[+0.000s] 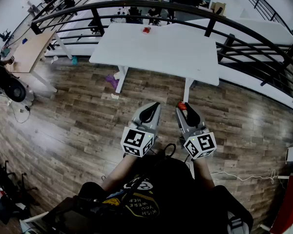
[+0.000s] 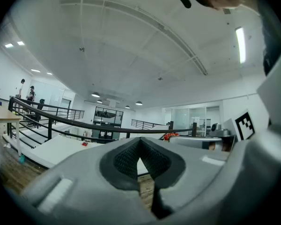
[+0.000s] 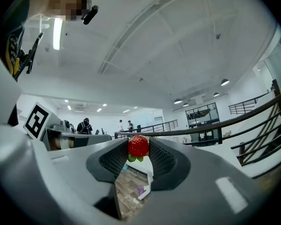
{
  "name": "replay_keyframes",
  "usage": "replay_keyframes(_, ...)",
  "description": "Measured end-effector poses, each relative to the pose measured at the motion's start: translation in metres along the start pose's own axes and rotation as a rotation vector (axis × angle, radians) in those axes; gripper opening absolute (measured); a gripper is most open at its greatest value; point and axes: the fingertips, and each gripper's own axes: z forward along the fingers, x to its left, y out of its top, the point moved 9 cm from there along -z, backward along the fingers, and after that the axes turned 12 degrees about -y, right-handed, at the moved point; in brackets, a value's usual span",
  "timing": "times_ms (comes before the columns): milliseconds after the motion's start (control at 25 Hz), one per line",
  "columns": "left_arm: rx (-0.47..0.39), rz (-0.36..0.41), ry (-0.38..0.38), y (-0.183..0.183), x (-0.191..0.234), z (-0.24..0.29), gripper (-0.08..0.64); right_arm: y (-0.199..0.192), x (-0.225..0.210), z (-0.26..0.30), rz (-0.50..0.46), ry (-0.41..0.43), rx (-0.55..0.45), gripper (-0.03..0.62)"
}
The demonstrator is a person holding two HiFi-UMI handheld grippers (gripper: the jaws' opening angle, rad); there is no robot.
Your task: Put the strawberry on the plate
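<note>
Since the strawberry (image 3: 138, 146) sits pinched at the very tips of my right gripper (image 1: 182, 107), leaves hanging below the pads, the carrying tool is settled: right. Its jaws stand fairly wide but are clamped on the fruit, pointing level. My left gripper (image 1: 154, 106) is just beside it on the left, jaws together, nothing between them. The white table (image 1: 161, 50) lies straight ahead of both tools, well apart, with wood floor (image 1: 88, 126) between. I can't make out a plate anywhere, only a small red thing (image 1: 146, 30) at the table's far edge, ahead and a bit left of the right tool's line, too small to tell what. My guess: a long forward carry comes next, grip kept tight.
</note>
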Motion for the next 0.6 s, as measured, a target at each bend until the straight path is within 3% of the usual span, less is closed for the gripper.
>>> replay_keyframes(600, 0.028, 0.013, 0.043, -0.01, -0.012, 0.04, 0.0, -0.008, -0.043, 0.008, 0.029, 0.038, 0.028, 0.141)
